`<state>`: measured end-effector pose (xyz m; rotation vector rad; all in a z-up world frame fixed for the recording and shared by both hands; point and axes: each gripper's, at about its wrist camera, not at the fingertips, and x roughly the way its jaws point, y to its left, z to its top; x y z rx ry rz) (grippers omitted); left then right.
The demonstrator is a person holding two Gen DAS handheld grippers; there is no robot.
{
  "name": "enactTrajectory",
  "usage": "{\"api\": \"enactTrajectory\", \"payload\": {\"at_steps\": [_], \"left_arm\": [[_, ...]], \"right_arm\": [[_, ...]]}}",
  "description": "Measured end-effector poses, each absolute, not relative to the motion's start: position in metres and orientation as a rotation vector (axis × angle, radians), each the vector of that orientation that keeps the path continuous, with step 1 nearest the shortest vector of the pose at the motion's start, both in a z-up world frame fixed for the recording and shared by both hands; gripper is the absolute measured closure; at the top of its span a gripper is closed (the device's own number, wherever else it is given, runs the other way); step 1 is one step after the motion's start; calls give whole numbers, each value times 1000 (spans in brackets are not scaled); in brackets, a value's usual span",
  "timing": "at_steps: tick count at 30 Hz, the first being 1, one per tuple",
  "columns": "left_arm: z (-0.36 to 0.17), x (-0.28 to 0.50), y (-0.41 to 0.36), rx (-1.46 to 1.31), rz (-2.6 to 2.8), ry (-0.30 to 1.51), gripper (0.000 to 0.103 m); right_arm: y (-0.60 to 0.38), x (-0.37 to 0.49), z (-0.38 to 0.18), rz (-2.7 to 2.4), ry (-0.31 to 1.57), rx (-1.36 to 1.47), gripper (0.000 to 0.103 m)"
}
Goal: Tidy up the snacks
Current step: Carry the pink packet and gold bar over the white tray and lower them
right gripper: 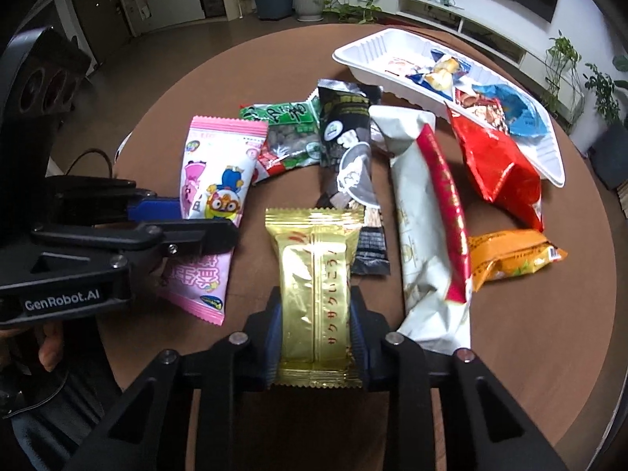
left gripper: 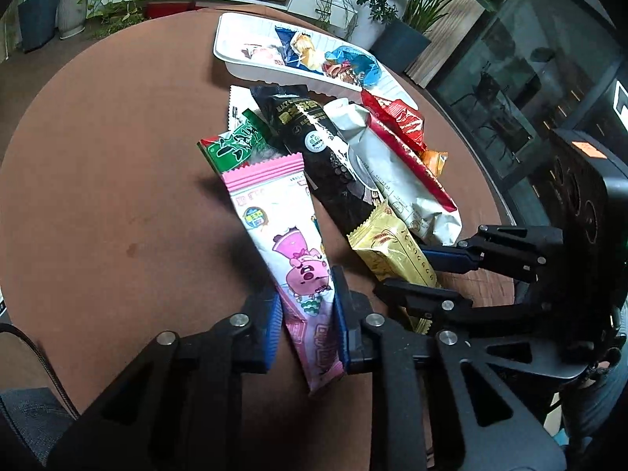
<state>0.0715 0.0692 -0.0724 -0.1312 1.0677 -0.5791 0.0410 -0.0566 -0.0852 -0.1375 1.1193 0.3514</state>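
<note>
Gripping a glossy pink packet [left gripper: 290, 259], the left gripper [left gripper: 308, 316] pinches its near end. The right gripper [right gripper: 316, 331] clamps a crinkled gold foil packet [right gripper: 314, 294]. Both lie on the round brown table [right gripper: 549, 333]; a ribbed white tray [right gripper: 376, 49] sits far right.

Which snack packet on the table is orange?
The small orange packet at the table's right edge, just below the red bag. It is the only orange one; the others are pink, green, black, white, gold and red.
</note>
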Motion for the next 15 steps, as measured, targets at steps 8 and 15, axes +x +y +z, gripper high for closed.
{"api": "enactTrajectory", "payload": {"at_steps": [8, 15], "left_arm": [[-67, 72, 67, -128, -607, 1069, 83], [-61, 74, 64, -146, -649, 1073, 83]], "right_arm": [[-70, 40, -70, 384, 1086, 28, 70], [-90, 40, -59, 421, 1068, 191, 70]]}}
